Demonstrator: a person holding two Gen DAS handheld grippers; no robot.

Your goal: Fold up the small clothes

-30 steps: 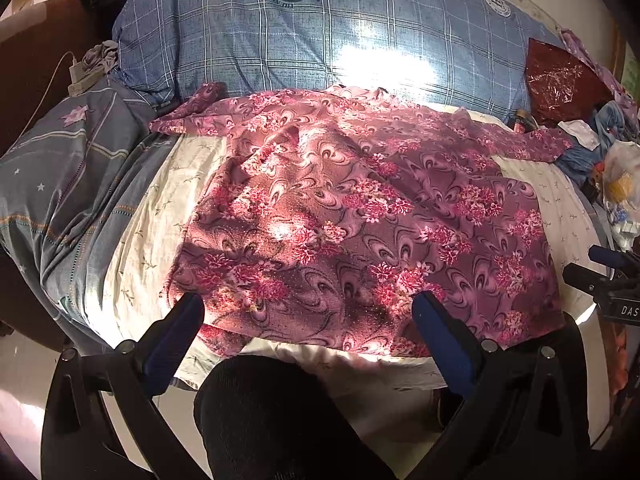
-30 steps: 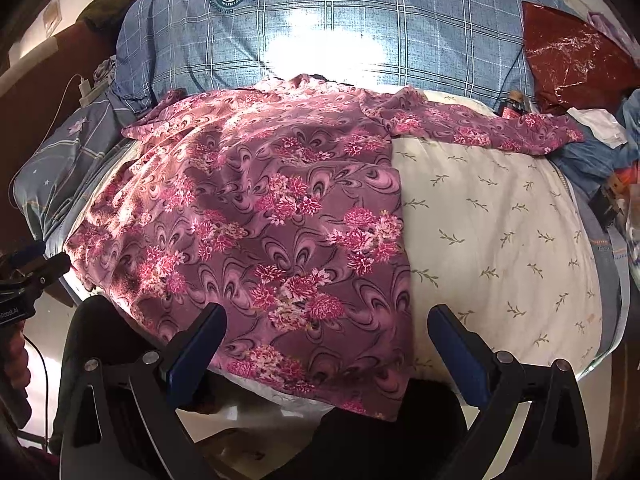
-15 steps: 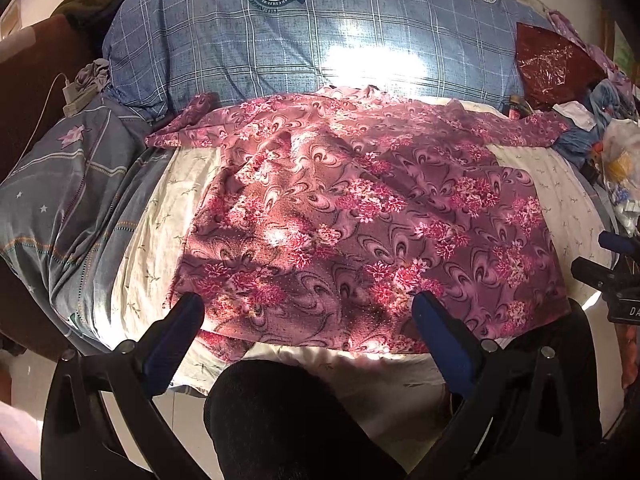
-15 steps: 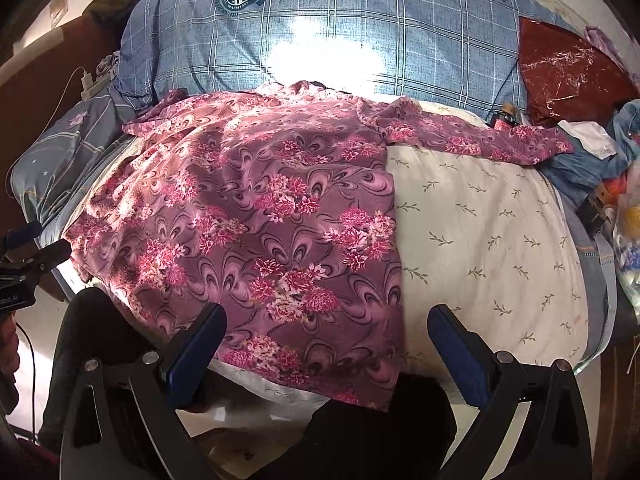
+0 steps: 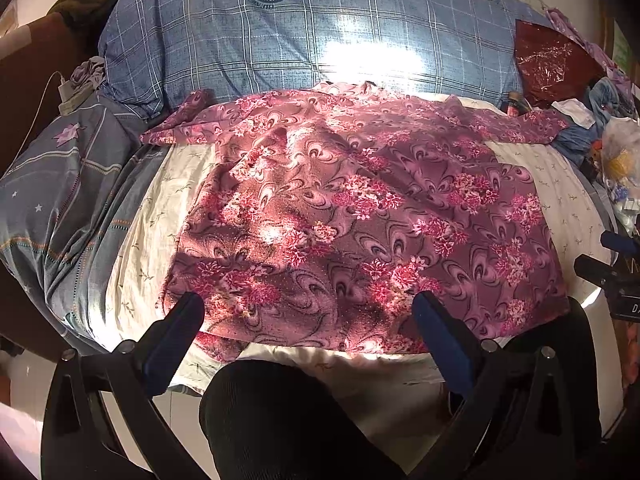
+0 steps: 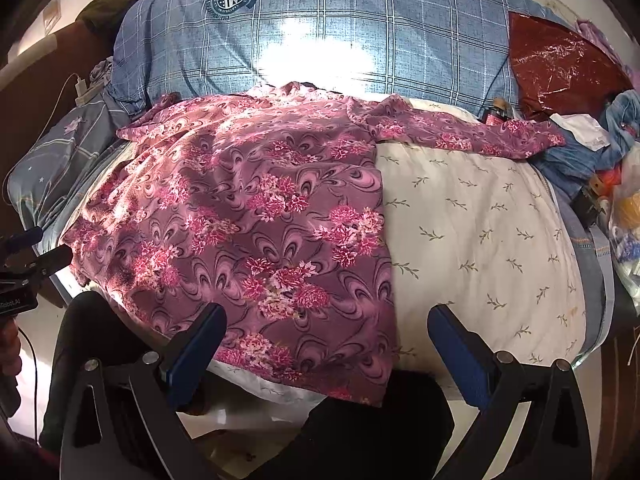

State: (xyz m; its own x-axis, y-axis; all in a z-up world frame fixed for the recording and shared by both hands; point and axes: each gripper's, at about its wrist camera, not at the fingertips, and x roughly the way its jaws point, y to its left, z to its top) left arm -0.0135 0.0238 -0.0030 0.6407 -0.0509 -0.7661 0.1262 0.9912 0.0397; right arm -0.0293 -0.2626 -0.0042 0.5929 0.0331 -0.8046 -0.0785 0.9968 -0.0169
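Floral shirt (image 5: 360, 216) spread flat on bed (image 6: 480, 240), collar against plaid pillow (image 5: 320, 40). Left tool (image 5: 308, 316) and right tool (image 6: 326, 320) both spread wide, empty. Near hem hidden behind dark knees.

Floral garment (image 5: 360, 216) lies spread on bed (image 5: 136, 248), left gripper (image 5: 308, 312) fingers (image 5: 176, 332) apart.
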